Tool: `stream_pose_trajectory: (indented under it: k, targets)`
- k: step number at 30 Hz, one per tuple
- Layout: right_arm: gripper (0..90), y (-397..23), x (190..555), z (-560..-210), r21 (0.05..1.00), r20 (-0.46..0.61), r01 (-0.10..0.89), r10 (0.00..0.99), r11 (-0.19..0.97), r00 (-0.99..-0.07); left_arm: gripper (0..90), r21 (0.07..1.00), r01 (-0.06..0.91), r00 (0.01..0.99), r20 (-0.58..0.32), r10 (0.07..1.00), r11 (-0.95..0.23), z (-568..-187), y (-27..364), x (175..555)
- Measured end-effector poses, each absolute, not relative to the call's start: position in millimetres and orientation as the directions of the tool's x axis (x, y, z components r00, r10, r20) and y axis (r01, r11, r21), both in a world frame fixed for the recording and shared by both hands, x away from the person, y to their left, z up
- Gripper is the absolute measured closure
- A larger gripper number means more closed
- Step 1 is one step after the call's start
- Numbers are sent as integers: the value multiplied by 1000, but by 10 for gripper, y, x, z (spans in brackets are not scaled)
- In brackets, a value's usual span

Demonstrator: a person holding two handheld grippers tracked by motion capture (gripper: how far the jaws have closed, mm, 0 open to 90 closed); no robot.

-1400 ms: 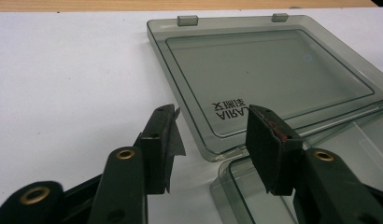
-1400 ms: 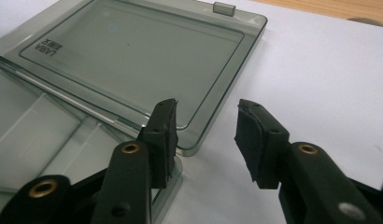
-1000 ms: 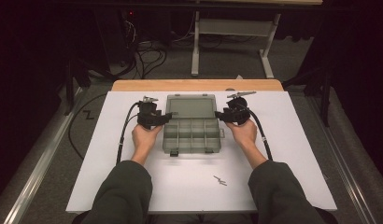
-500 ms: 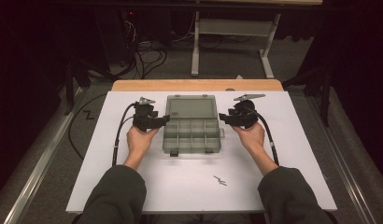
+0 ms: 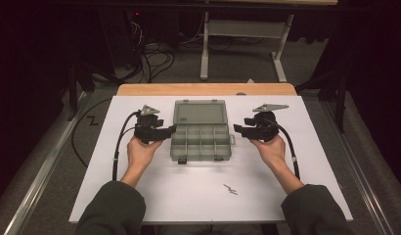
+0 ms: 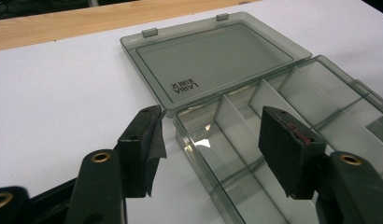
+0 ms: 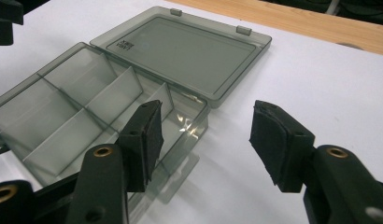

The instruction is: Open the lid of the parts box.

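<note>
Left gripper (image 5: 170,130) seen just beside left wall of compartment box (image 5: 202,142); jaws wide, just been opening, wall edge between them but not pressed. Box sits mid-table on white sheet (image 5: 115,112), lid (image 5: 199,112) laid flat open behind, compartments apparently empty. Small metal piece (image 5: 231,189) lies well apart, nearer person. Right gripper (image 5: 236,129) near right wall; jaws fairly wide, just been opening, nothing held. Judged step: box released. Both grippers best drawn clear outward so box is not dragged.
</note>
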State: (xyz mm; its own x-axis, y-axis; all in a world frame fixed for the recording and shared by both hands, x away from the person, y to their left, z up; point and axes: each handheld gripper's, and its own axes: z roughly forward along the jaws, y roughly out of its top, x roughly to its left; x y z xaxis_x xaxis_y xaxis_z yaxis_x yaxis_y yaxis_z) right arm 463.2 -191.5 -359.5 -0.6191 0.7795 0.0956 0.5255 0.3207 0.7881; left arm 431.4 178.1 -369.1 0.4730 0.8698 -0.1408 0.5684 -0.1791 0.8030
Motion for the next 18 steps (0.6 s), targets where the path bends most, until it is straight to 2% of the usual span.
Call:
stream_pose_trajectory:
  k: [18]
  targets:
    - [429, -2135, 4288, -3609, 810, 94, 492, 758, 319, -645, 385, 800, 554, 502, -100, 859, -230, -3675, 1836, 4002]
